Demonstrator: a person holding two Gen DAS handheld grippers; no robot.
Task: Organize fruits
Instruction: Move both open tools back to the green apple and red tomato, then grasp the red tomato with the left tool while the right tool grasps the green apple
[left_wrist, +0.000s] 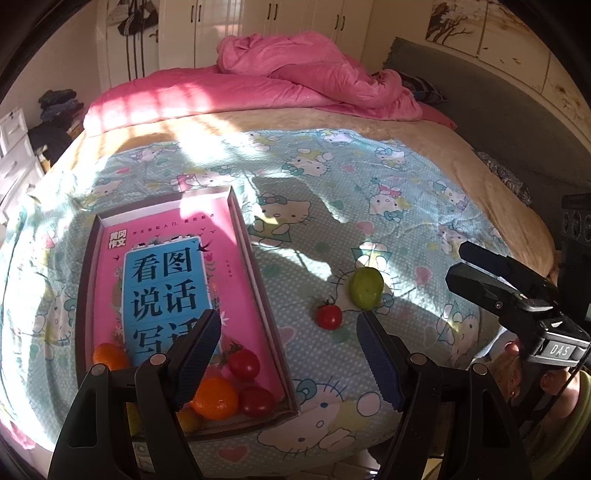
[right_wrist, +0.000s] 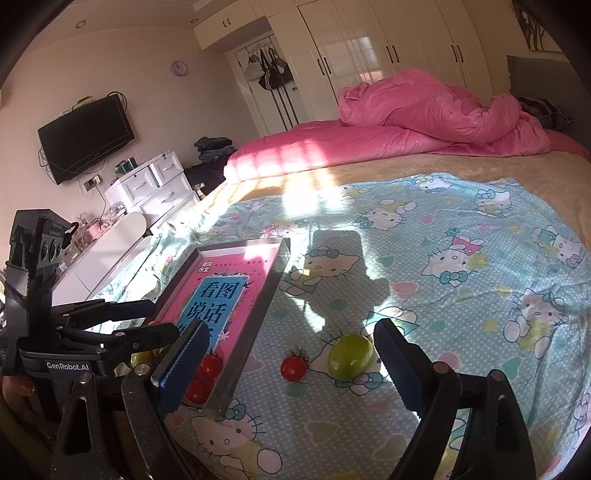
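Left wrist: bed (left_wrist: 424, 155), pink quilt (left_wrist: 295, 70) beyond.

Shallow grey box (left_wrist: 258, 280) on the bed, pink book inside. At its near end: two oranges (left_wrist: 216, 398), two red cherry tomatoes (left_wrist: 243, 363), something yellow, part hidden. Outside, right of the box: one stemmed red tomato (right_wrist: 293, 367), just beside it a green fruit (right_wrist: 350, 356), apart.

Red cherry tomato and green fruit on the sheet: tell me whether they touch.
Apart. The right wrist view shows a strip of patterned sheet between the red cherry tomato and the green fruit; the left wrist view agrees.
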